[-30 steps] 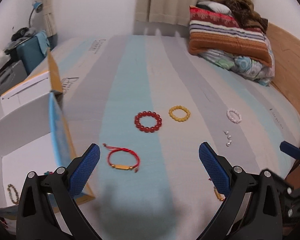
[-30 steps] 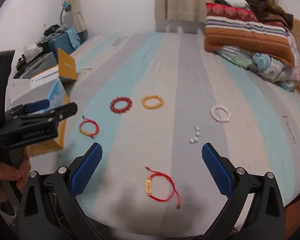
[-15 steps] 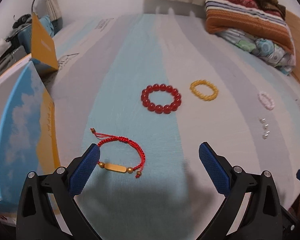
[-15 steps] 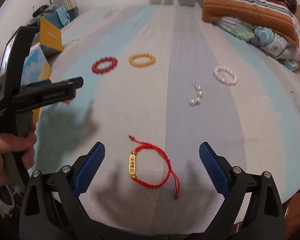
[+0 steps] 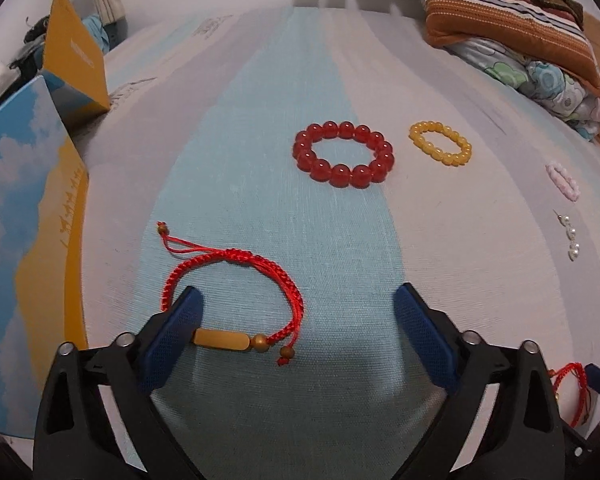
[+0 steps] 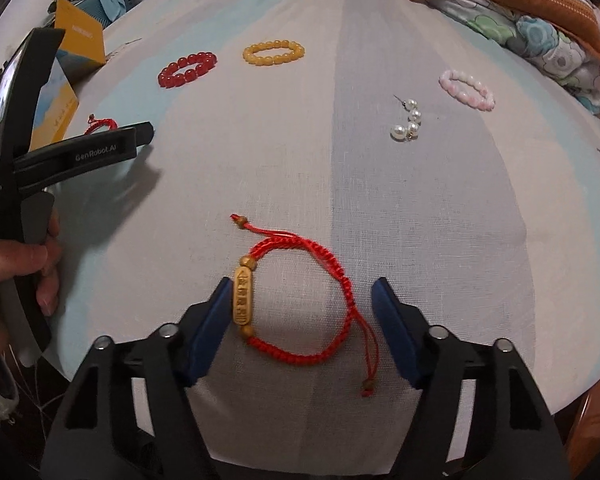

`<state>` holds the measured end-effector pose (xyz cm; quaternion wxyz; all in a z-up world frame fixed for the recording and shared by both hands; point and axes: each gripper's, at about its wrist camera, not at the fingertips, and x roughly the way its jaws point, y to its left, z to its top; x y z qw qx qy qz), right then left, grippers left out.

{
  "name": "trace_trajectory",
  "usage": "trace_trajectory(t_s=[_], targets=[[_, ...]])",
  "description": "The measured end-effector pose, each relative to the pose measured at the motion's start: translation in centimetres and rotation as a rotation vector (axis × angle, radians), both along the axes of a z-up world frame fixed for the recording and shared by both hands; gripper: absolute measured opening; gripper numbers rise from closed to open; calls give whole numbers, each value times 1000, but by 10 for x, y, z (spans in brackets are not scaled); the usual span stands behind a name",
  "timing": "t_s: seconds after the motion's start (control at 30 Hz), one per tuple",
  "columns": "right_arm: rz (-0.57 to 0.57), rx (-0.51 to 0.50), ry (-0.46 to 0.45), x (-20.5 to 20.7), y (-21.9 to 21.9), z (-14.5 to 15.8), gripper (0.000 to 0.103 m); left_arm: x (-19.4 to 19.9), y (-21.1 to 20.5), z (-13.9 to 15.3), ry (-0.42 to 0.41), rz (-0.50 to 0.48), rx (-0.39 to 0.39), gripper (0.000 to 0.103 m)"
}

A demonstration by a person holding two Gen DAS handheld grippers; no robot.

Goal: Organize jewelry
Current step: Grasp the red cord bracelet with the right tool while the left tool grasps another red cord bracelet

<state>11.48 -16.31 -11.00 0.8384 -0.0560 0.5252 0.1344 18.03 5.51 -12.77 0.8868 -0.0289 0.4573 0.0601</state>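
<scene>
At the far left of the striped blue, grey and white bed sheet [image 5: 260,80] stands an open cardboard box printed with blue sky and orange [image 5: 32,208]. Just beside it the left tongs [image 5: 298,334] are released, with the jaws wide apart and low over the bed. A red braided cord bracelet with a plain golden bar [image 5: 236,300] lies between them; its bar end touches the left blue pad, and the right pad is well apart from it.

Further from the camera lie a bracelet of large round dark red beads [image 5: 344,155] and, to its right, a bracelet of smaller yellow beads [image 5: 440,143], near each other but not touching. More to the right are a pink beaded bracelet [image 6: 466,89] and a white pearl earring [image 6: 407,120], near each other.

The right tongs [image 6: 300,326] are also released, but with a narrower gap. A second red braided cord bracelet with an engraved golden bar [image 6: 300,304] lies flat between them; the left pad touches the bar, while the right pad stands just beside the cord. Folded patterned blankets [image 5: 520,40] are piled at the far right.
</scene>
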Motion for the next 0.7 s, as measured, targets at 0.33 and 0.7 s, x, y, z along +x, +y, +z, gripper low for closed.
trace_trajectory(t_s=[0.33, 0.7], targets=[[-7, 10, -19, -4, -3, 1, 34, -6, 0, 0, 4, -35, -13, 48], [-38, 40, -16, -2, -10, 4, 18, -6, 6, 4, 36, -60, -29, 3]])
